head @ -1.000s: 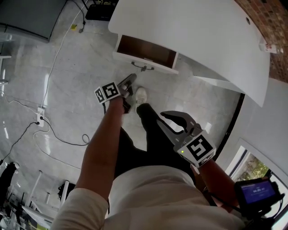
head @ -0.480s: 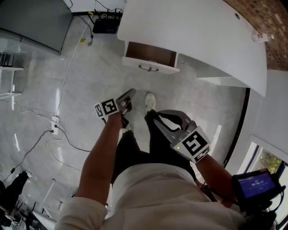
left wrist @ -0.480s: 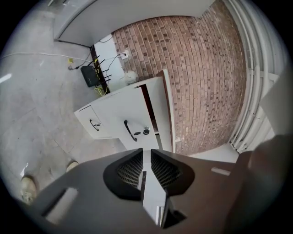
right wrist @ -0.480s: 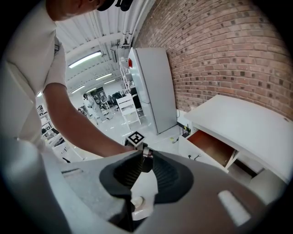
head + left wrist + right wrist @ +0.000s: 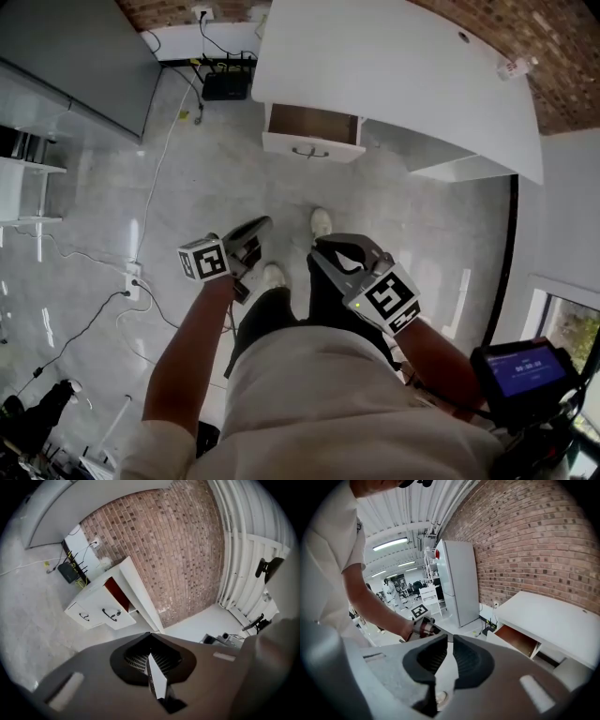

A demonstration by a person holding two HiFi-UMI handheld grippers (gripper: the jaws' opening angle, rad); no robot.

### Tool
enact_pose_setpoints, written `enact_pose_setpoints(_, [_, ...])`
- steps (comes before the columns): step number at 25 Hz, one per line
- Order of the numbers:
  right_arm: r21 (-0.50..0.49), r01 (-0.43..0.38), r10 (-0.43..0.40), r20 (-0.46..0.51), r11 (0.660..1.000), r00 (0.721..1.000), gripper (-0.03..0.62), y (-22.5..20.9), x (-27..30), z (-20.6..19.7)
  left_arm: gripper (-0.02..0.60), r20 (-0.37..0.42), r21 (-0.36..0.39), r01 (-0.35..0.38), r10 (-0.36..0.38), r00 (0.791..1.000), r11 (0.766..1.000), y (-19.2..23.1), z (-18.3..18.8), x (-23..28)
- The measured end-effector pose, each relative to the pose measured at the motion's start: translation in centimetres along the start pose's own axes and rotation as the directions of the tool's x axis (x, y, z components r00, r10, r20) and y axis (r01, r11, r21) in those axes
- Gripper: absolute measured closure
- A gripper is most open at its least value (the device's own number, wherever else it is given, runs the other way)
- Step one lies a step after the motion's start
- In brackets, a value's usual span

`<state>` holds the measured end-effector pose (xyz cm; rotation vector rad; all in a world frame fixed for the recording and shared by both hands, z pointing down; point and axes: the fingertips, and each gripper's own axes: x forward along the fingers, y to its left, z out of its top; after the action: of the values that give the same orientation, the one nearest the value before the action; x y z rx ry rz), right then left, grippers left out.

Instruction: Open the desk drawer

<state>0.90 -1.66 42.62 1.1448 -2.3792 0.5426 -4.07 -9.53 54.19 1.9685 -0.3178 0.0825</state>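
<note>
The white desk (image 5: 403,75) stands against the brick wall. Its top drawer (image 5: 312,134) is pulled out, showing a brown inside and a dark handle (image 5: 309,151) on its white front. My left gripper (image 5: 251,231) is well back from the drawer, above the floor near my legs; its jaws are shut on nothing. The left gripper view shows the drawer (image 5: 111,613) far off beyond the left gripper (image 5: 150,634). My right gripper (image 5: 330,249) hangs beside it, tips together and empty. In the right gripper view, the right gripper (image 5: 453,637) points past the open drawer (image 5: 518,641).
A grey cabinet (image 5: 66,56) fills the upper left. A black box (image 5: 228,86) with cables sits by the wall, and more cables (image 5: 103,281) trail over the floor at left. My shoes (image 5: 321,223) stand between the grippers and the desk. A second drawer handle (image 5: 84,617) shows lower down.
Both grippers have drawn back from the desk and risen toward my body. The left jaws have closed. The drawer stays open and now looks farther away.
</note>
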Motion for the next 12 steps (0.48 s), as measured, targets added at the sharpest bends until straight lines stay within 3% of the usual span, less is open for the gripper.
enact_pose_setpoints(5, [-0.009, 0.006, -0.005, 0.039, 1.0, 0.999, 0.557, -0.3, 0.2, 0.8, 0.575, 0.006, 0.163, -0.036, 0.035, 0.999, 0.986, -4.4, 1.7, -2.2])
enact_pose_setpoints(12, [-0.041, 0.0, 0.003, 0.08, 0.999, 0.997, 0.562, 1.9, -0.6, 2.1, 0.575, -0.063, 0.387, 0.01, 0.016, 0.998, 0.922, -12.4, 1.1, -4.7])
